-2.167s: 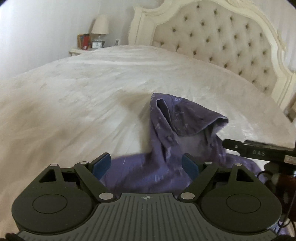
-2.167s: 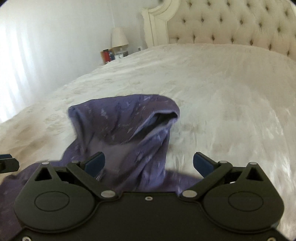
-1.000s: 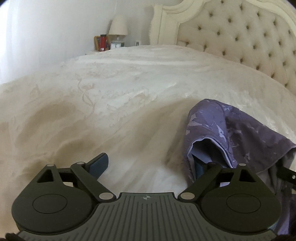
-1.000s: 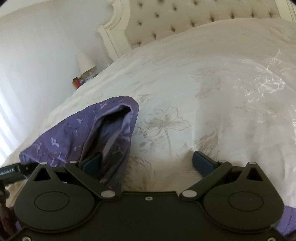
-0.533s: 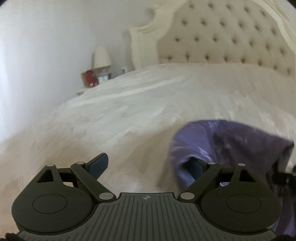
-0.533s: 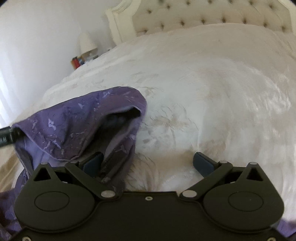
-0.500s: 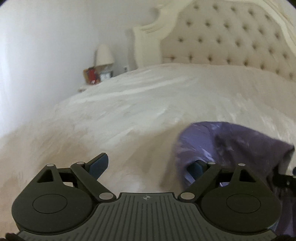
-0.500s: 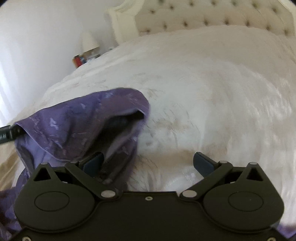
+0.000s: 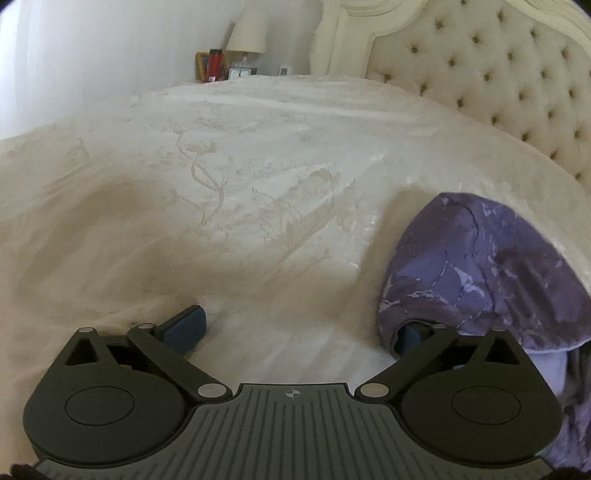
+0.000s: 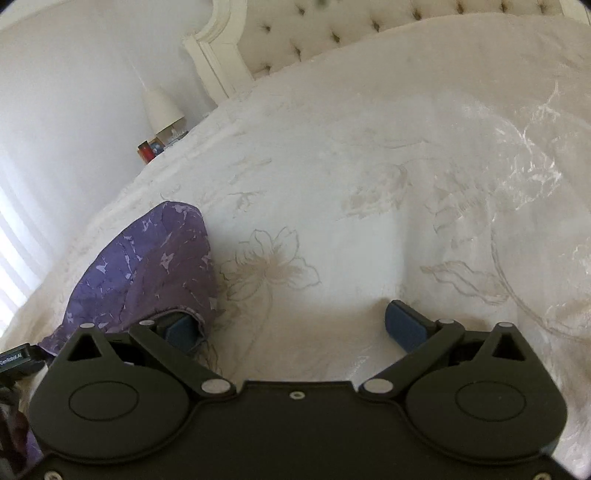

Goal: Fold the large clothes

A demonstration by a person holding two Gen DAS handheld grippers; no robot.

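A purple patterned garment (image 9: 480, 273) lies bunched on the cream bedspread (image 9: 258, 192), at the right of the left wrist view and at the left of the right wrist view (image 10: 147, 266). My left gripper (image 9: 299, 328) is open; its right finger sits under the garment's edge and its left finger rests on bare bedspread. My right gripper (image 10: 291, 328) is open; its left finger is tucked into the garment's hem and its right finger is over bare bedspread. Neither gripper clamps the cloth.
A tufted cream headboard (image 9: 498, 74) stands at the far end of the bed. A nightstand with a lamp (image 9: 247, 33) and small items (image 9: 214, 66) stands beside it. The embroidered bedspread (image 10: 406, 184) spreads wide around the garment.
Both grippers have dropped low to the bed and spread apart, each now with one finger slipped under an outer edge of the garment. The raised cloth has settled lower.
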